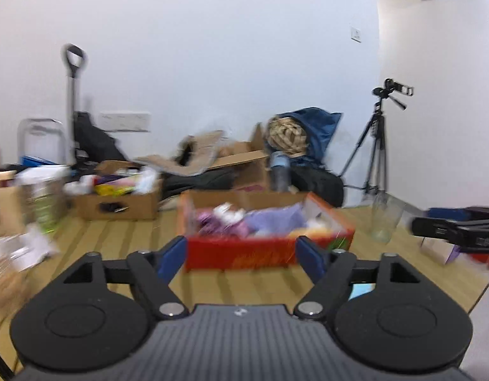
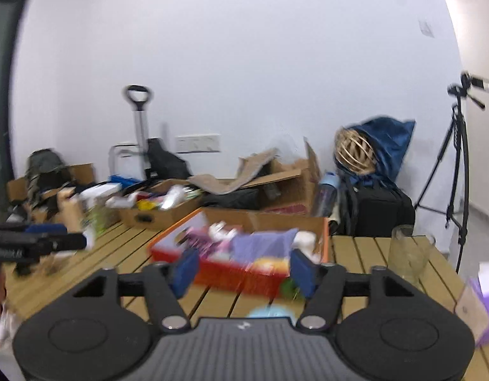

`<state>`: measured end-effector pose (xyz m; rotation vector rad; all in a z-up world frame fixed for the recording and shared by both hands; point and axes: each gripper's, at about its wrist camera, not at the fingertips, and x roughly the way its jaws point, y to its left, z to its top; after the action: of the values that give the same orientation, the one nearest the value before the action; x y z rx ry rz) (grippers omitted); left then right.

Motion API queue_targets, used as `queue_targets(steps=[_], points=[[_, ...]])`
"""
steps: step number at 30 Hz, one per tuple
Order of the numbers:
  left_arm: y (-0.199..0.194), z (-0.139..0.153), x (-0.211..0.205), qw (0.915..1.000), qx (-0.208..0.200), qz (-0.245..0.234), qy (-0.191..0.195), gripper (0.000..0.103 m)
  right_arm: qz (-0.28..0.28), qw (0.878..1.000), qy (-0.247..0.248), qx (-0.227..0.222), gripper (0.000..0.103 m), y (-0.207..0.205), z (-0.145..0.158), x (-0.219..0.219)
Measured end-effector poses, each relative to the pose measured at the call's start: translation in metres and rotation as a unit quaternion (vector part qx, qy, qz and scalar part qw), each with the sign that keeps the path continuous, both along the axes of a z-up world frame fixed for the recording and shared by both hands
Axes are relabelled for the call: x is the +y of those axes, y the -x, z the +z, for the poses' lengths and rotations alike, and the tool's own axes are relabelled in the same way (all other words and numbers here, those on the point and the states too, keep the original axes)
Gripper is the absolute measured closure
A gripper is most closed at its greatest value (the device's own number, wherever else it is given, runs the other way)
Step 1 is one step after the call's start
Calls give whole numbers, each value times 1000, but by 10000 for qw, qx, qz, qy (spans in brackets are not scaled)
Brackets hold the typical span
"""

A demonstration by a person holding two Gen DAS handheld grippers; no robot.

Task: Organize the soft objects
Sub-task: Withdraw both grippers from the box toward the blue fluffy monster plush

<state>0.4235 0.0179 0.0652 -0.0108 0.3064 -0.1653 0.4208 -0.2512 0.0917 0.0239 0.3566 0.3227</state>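
A red and orange cardboard box (image 1: 238,255) (image 2: 244,277) sits on the wooden slat table, holding soft things: a lilac cloth (image 1: 273,219) (image 2: 260,244), purple and white pieces and something yellow. My left gripper (image 1: 241,255) is open a little short of the box, blue pads wide apart, nothing between them. My right gripper (image 2: 242,268) is open too, held before the box with empty jaws. The right gripper shows at the right edge of the left wrist view (image 1: 450,230); the left gripper shows at the left edge of the right wrist view (image 2: 38,243). Both views are motion-blurred.
A clear glass (image 1: 385,219) (image 2: 407,254) stands on the table right of the box. A purple and white carton (image 2: 485,301) is at the table's right. Open cardboard boxes (image 1: 117,203), bags, a trolley handle (image 1: 73,60) and a camera tripod (image 1: 376,146) crowd the floor behind.
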Motion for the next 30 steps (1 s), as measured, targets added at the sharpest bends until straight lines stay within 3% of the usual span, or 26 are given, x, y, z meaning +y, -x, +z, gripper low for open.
queue_targets(steps=[2,6,10,14,20,23,27,29,30], points=[[41,-21,4,9990,-175,324,-247,20,119,9997,134,-169,17,48,-26,5],[101,-50,20,9983,-271,513,10,9,-9,9995,-326,17,16,110,-57,2],[106,-54,15,9983,-176,523,-172,9,-70,9993,-355,120,16,133,-67,2],[101,-52,11,9989,-197,422,-25,5,-214,9990,-392,16,16,136,-65,-2],[68,-68,-9,9997,155,209,13,2,-479,9969,-535,328,16,104,-79,-12],[32,-70,-33,9992,394,-75,-38,2,-811,9917,-738,664,17,68,-91,-22],[-19,-68,-71,9966,497,-653,-70,3,-952,9825,-1198,1063,26,8,-100,-41],[-50,-69,-90,9928,660,-1000,-13,6,-909,9824,-1217,1086,28,-21,-102,-44],[-66,-72,-98,9904,752,-1156,20,15,-885,9829,-1187,1091,29,-36,-103,-45]])
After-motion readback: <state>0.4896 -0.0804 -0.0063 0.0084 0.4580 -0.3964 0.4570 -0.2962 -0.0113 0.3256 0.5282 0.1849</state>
